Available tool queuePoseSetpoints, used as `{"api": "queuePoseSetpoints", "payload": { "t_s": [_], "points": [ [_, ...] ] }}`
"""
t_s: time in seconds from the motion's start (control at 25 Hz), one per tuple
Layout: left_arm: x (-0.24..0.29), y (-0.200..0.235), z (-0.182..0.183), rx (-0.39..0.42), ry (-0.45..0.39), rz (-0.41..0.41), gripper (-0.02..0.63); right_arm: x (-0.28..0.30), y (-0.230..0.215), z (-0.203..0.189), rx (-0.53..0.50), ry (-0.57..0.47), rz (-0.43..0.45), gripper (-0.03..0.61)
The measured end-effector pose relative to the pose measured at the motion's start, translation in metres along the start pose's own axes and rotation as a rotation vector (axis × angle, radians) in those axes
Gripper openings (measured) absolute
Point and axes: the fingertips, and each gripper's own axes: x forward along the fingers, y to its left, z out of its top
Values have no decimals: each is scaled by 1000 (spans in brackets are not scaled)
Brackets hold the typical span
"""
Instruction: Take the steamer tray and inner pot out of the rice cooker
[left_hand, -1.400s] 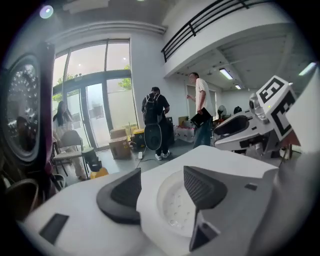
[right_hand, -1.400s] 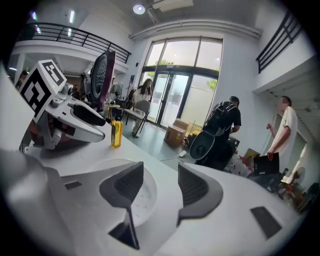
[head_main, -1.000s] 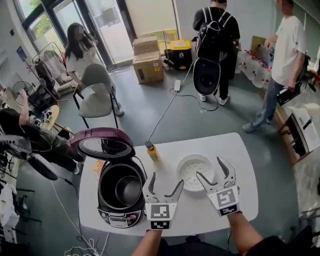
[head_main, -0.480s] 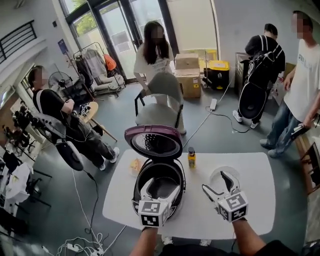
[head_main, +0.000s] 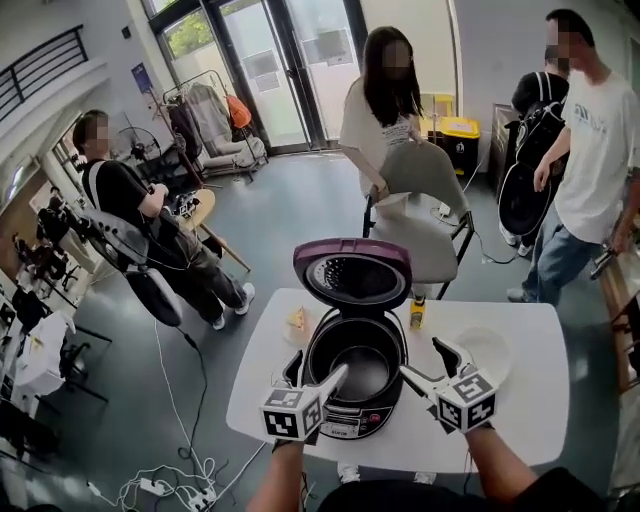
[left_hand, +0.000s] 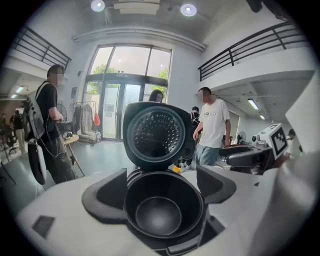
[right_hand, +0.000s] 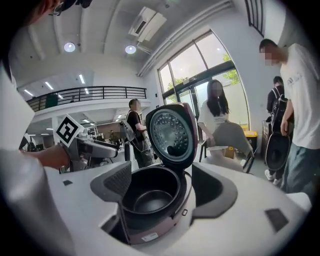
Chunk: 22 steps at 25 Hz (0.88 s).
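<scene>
Black inner pot (head_main: 365, 372) sits in the open rice cooker (head_main: 350, 425), steamer tray (head_main: 487, 350) on the table (head_main: 520, 420) at its right. Your left gripper (head_main: 317, 372) and right gripper (head_main: 422, 357), jaws apart, gripping nothing, have shifted from tray to cooker.

No legible text or labels.

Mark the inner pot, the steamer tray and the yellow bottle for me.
inner pot (left_hand: 158, 216): left gripper view, on its dark floor.
steamer tray (head_main: 492, 352): head view, on its white inside, past the right gripper.
yellow bottle (head_main: 417, 317): head view, on its yellow body, below the cap.
</scene>
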Motion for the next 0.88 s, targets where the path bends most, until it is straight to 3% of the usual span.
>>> {"api": "queuePoseSetpoints", "payload": {
  "t_s": [0.4,0.56,0.72,0.88],
  "points": [
    [0,64,-28,-137,48,-71,429,37,23,-27,150,67,24,356],
    [5,79,-36,-142,83,-104,410,45,32,-38,256,99,55,356],
    [13,81,-52,-223,157,-192,407,42,28,-56,431,131,61,356],
    [28,87,-64,-361,243,-295,407,53,19,-64,692,137,122,354]
  ]
}}
